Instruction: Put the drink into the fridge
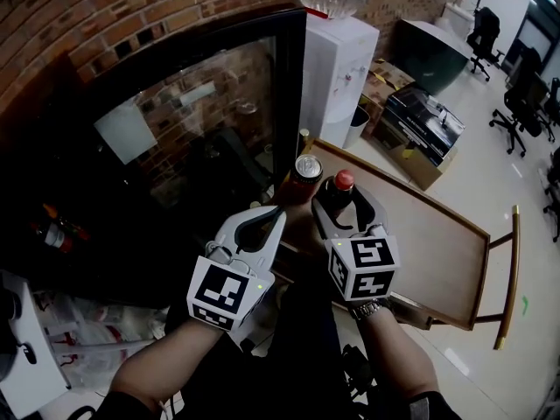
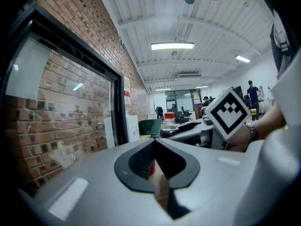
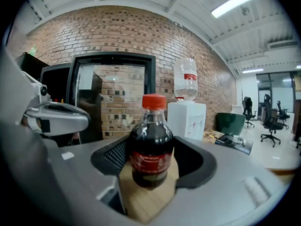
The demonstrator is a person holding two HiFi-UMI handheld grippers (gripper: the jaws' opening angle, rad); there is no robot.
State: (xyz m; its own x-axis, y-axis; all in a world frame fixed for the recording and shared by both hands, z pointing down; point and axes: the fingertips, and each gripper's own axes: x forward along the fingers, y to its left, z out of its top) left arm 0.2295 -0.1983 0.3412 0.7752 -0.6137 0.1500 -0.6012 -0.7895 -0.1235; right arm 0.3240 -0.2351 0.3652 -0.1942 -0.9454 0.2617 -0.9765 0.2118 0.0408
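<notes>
the right claw [image 1: 344, 201] stands wide, clamped on the cola bottle [image 3: 151, 145] over the tabletop [image 1: 429, 243]. the left claw [image 2: 154, 142] is closed and empty. the fridge door [image 1: 201, 121] looks shut, so the bottle could strike its glass or clip the can [image 1: 307, 169] beside it.

Bright strip lights [image 2: 172, 45] above the left claw [image 2: 154, 144]. Glass door [image 1: 192, 121] left of it mirrors the brick wall [image 2: 89, 27], dark behind. Heavy fisheye bend, black corners in both claw views. Claw bodies up close are soft; bottle [image 3: 151, 140] in the right claw [image 3: 153, 158] is sharp.
</notes>
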